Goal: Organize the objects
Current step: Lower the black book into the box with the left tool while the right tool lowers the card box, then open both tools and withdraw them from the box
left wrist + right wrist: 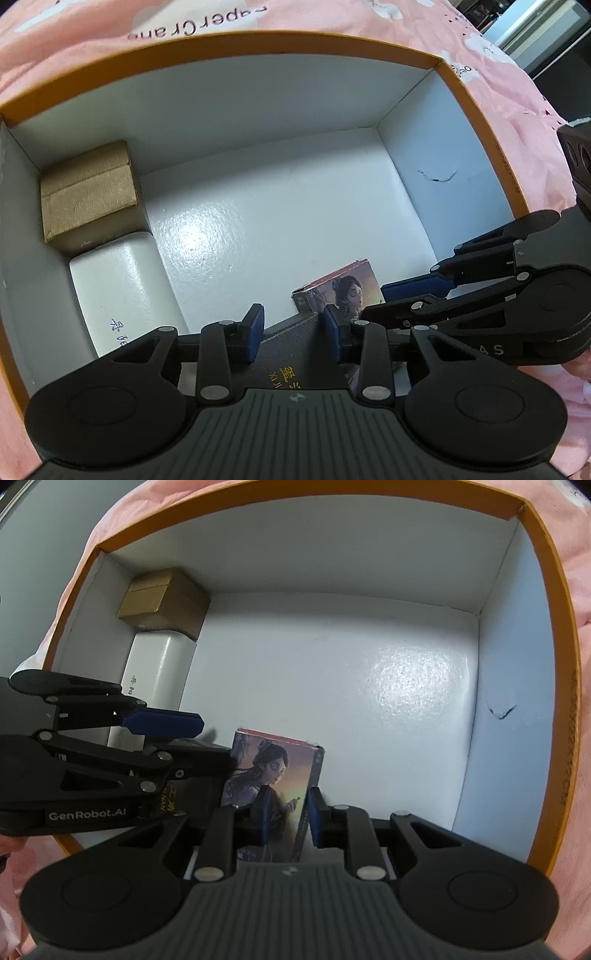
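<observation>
A big orange-rimmed box (229, 44) with white inside lies open on pink cloth. My left gripper (293, 334) is shut on a dark grey box with gold lettering (291, 354), held inside the big box near its front wall. My right gripper (286, 816) is shut on a picture box showing a woman (275, 775), upright beside the dark box (192, 794). The picture box also shows in the left wrist view (343, 288). The right gripper (417, 295) appears at the right there; the left gripper (162, 734) appears at the left of the right wrist view.
A gold fabric box (88, 192) sits in the far left corner, with a white box (118, 288) in front of it; both show in the right wrist view (162, 598) (159, 672). The right wall has a small dark scuff (437, 177). Pink printed cloth (517, 92) surrounds the box.
</observation>
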`<state>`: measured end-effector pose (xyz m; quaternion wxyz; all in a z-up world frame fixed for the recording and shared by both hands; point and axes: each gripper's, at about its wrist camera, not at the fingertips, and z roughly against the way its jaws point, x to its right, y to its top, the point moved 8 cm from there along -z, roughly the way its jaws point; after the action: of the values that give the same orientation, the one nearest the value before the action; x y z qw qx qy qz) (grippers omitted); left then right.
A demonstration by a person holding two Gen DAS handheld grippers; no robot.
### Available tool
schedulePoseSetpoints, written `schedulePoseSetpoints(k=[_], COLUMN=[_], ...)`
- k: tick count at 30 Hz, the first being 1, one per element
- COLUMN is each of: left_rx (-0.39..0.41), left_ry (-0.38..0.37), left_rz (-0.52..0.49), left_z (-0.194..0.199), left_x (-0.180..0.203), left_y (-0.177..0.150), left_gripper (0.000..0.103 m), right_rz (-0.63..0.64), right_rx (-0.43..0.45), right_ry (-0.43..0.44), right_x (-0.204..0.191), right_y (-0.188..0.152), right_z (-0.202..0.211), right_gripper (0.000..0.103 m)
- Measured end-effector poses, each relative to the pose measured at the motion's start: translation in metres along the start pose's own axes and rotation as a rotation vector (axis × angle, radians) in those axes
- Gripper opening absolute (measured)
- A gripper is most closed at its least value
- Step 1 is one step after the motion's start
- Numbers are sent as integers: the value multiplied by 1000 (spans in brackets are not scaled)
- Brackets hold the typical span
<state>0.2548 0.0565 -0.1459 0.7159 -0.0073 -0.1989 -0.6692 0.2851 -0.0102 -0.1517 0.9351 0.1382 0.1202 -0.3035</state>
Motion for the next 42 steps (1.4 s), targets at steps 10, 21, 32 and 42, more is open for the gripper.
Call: schedulePoseSetpoints(k=[10, 21, 32, 42], left_rx=[67, 437, 496, 326], left_ry=[10, 54, -93, -216], left_rz=[43, 49, 53, 86], left_z=[4, 85, 119, 66], left_x=[-4, 29, 74, 93], left_y=[1, -12, -59, -82], left_gripper=[52, 61, 61, 61], right_rz=[-36, 116, 53, -87], right_rx=[22, 343, 545, 462], right_ry=[4, -131, -209, -337], right_x=[0, -31, -40, 6], right_y=[-2, -22, -90, -153], right_z=[4, 75, 131, 122], right_gripper=[25, 43, 47, 36])
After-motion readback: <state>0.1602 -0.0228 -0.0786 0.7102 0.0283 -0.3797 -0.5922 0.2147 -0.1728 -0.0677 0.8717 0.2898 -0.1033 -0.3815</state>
